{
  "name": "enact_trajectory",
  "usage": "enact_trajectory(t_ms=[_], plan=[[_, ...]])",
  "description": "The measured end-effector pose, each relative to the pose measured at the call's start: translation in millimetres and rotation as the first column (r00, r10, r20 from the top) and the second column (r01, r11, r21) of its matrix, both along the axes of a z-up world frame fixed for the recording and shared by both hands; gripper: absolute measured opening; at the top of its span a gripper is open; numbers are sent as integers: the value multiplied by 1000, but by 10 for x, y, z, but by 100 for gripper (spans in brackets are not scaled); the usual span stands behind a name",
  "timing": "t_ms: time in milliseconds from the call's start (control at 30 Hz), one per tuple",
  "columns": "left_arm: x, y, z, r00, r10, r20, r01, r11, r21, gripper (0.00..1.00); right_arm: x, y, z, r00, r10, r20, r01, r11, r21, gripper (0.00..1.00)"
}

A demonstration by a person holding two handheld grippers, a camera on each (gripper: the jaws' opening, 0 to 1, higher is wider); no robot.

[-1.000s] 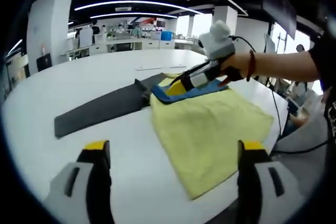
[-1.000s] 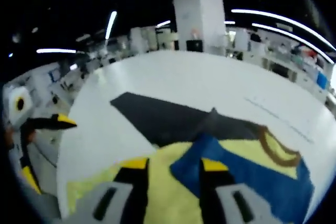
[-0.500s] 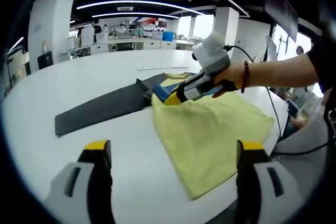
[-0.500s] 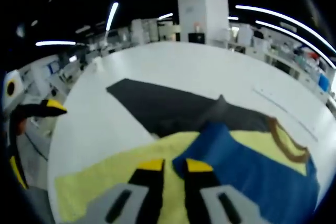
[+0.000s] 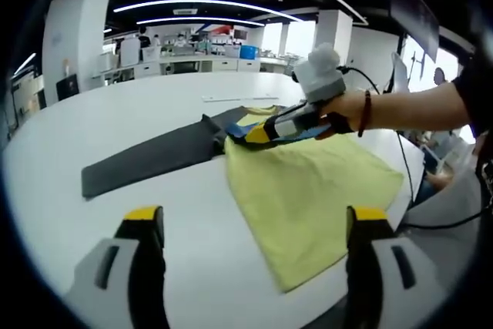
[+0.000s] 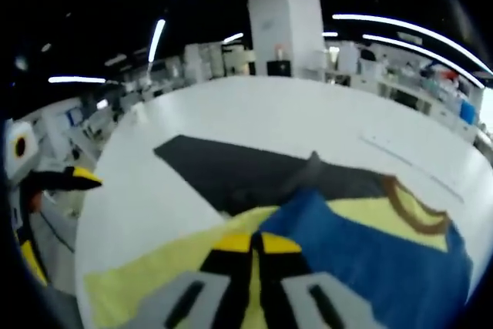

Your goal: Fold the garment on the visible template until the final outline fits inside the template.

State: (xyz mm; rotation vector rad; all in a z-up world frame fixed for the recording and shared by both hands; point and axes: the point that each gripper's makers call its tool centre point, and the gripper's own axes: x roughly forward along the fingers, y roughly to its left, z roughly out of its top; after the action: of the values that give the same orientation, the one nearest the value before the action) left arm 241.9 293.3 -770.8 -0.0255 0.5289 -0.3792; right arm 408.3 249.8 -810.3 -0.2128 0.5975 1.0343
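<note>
One garment (image 5: 308,182), one dark template (image 5: 146,161) – right gripper (image 6: 256,243) pinching garment, left gripper (image 5: 250,225) agape

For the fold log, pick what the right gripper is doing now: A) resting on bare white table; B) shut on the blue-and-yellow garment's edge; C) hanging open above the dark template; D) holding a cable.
B: in the right gripper view, the right gripper has its yellow-tipped jaws pressed together on the edge of the garment.

A large white table (image 5: 115,125) stands in an open office with white pillars (image 5: 69,40), curved ceiling lights (image 5: 200,5) and far desks (image 5: 185,63).
</note>
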Motion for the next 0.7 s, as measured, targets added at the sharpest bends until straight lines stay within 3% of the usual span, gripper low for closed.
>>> enact_trajectory(t_ms=[200,267,367,467,600,700], plan=[[-10,6,-10,1000,-2,-3,2,1000,5,96,12,-60,129,994,-92,-55,100,984,149,0],[-10,13,-10,1000,0,-2,0,1000,6,96,16,-73,109,994,-94,-59,102,982,159,0],[-9,19,-6,1000,4,-1,-4,1000,6,96,70,-78,126,984,-146,-105,168,956,240,0],[-15,15,-18,1000,4,-7,-4,1000,8,95,-78,-74,-34,991,-89,-104,104,982,156,0],[-19,15,-21,1000,5,-10,-5,1000,8,95,-153,-71,-264,987,-58,-147,68,995,67,0],[-24,36,-36,1000,10,-16,-10,1000,14,95,-159,-48,-294,987,-53,-152,64,996,63,0]])
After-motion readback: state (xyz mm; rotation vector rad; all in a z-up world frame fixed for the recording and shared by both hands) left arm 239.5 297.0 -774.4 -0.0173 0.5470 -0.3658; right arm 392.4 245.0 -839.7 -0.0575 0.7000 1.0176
